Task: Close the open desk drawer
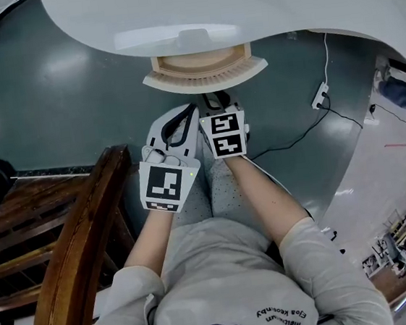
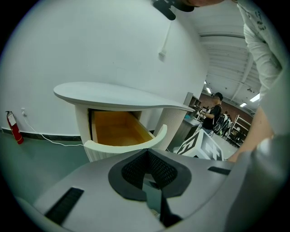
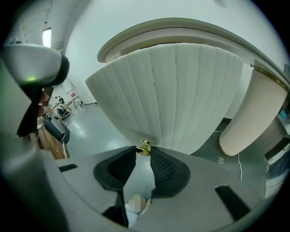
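Right gripper (image 3: 143, 156) nearer, jaws apart, small brass knob (image 3: 144, 147) dead ahead at its tips. Open white ribbed curved-front drawer (image 1: 204, 79) juts toward the person from under the white tabletop (image 1: 258, 6). Left gripper (image 2: 147, 156) closed, empty, set further back.

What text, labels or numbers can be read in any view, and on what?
Nothing is legible enough to quote.
Shirt: one line of print, upside down in the head view, too small and blurred to read.
Left marker cube, right marker cube: black-and-white square patterns only, no letters.
Fire extinguisher: label too small to read.
Drawer: no text.
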{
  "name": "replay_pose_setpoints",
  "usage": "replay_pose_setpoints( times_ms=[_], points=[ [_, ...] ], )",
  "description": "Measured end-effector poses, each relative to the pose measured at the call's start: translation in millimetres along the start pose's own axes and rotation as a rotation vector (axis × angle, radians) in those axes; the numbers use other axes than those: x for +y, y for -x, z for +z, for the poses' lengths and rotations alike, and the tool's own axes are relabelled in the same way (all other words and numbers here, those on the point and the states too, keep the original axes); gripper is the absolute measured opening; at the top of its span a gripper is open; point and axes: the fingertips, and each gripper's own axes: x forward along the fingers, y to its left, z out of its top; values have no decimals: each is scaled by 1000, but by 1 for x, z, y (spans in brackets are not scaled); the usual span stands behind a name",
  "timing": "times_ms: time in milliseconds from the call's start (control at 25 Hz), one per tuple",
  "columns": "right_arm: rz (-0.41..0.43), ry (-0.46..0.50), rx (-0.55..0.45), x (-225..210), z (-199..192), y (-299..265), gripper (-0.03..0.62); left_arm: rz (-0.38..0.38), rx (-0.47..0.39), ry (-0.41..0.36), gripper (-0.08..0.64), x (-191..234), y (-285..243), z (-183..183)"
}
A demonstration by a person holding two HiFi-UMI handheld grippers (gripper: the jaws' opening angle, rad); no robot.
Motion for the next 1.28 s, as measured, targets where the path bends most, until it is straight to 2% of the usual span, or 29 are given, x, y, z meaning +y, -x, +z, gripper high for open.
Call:
replay_pose_setpoints(
  times_ms=[760, 1280],
  points=[
    [7, 11, -18, -11, 36, -19, 109, 39, 1, 16, 6, 33, -23, 18],
    [0, 22, -51, -26, 74, -36, 109, 72, -9, 33, 6, 60, -39, 32]
  ],
)
